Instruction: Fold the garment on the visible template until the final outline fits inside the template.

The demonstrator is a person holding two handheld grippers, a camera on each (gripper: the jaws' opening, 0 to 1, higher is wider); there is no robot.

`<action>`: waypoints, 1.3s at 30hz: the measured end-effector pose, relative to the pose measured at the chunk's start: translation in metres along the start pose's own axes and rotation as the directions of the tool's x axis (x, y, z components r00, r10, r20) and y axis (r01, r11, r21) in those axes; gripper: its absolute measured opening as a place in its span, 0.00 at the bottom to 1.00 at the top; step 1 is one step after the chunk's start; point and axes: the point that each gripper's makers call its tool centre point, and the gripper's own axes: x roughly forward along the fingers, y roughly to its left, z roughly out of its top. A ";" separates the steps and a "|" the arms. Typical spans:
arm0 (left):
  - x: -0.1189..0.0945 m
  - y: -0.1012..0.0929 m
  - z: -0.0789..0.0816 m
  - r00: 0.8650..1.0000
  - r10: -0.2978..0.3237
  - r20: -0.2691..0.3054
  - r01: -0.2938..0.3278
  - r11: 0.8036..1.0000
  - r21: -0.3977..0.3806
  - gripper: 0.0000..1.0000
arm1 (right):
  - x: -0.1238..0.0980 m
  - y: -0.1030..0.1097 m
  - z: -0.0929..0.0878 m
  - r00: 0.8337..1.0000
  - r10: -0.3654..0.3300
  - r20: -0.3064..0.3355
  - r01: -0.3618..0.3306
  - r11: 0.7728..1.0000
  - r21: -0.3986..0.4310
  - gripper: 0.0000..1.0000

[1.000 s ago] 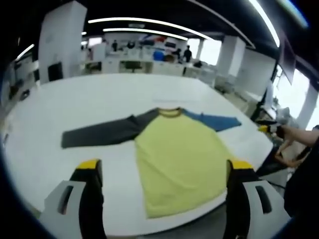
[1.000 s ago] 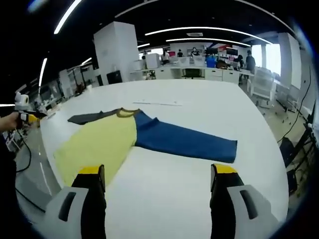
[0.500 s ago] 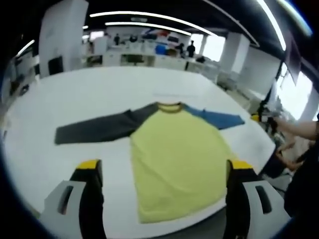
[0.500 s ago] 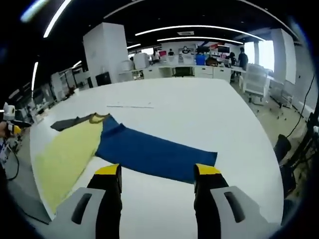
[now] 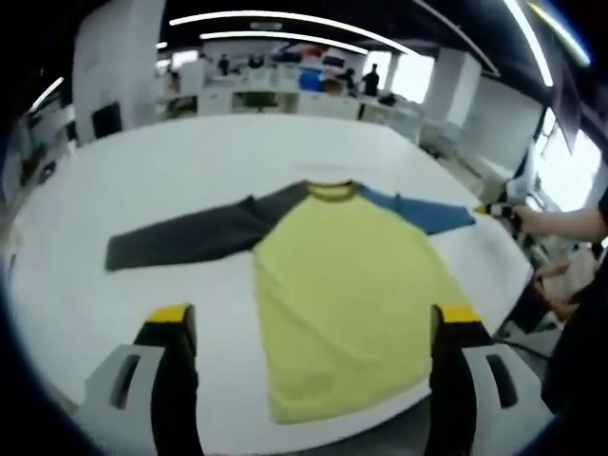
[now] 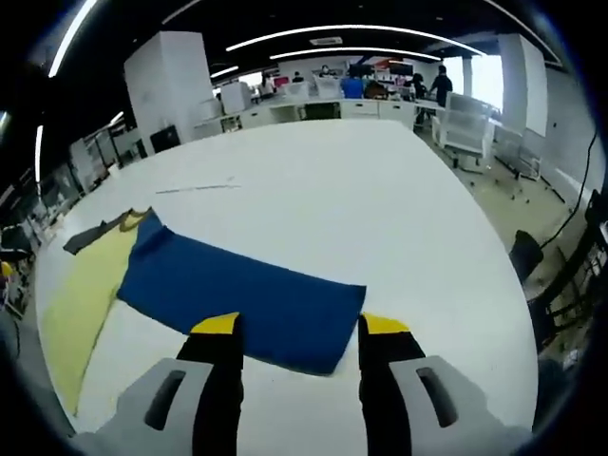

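Right gripper view: open gripper (image 6: 294,328) sits at the blue sleeve (image 6: 237,299) cuff, shirt (image 5: 347,294) flat on the counter (image 5: 190,180). Next: pinch it, fold inward. Left gripper (image 5: 309,318) open, hovering.

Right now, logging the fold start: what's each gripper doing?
Left gripper: open, holding nothing.
Right gripper: open, at the blue sleeve end, holding nothing.

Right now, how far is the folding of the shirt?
No fold looks done: the shirt lies flat, its grey sleeve spread out. In hand: the right gripper, open, is at the end of the blue sleeve. The left gripper holds nothing. All folds are left.
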 end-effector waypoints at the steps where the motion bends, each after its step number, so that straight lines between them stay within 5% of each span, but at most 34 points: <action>1: 0.001 0.000 0.000 1.000 0.000 -0.002 0.000 1.000 0.003 0.99 | 0.002 -0.004 0.000 1.000 -0.007 -0.002 0.007 1.000 0.003 0.46; 8: 0.004 0.003 0.002 1.000 0.011 -0.018 -0.011 1.000 0.012 0.97 | 0.015 -0.030 0.004 0.997 -0.081 -0.018 0.081 0.997 -0.004 0.30; 11: 0.006 0.002 0.003 1.000 0.013 -0.021 -0.012 1.000 0.010 0.97 | 0.023 -0.033 0.004 0.996 -0.079 -0.038 0.078 0.997 -0.016 0.32; 26: 0.010 -0.002 -0.003 0.998 0.023 -0.051 -0.021 0.999 0.037 0.96 | 0.044 -0.045 -0.001 0.993 -0.084 -0.082 0.083 0.996 -0.012 0.24; 32: 0.009 0.000 -0.006 0.998 0.032 -0.053 -0.031 0.999 0.027 0.95 | 0.046 -0.040 -0.001 0.995 -0.059 -0.079 0.053 0.996 -0.072 0.08; 39: 0.011 -0.002 -0.008 0.998 0.026 -0.053 -0.025 0.999 0.027 0.94 | 0.046 -0.042 0.000 0.993 -0.071 -0.090 0.067 0.997 -0.045 0.03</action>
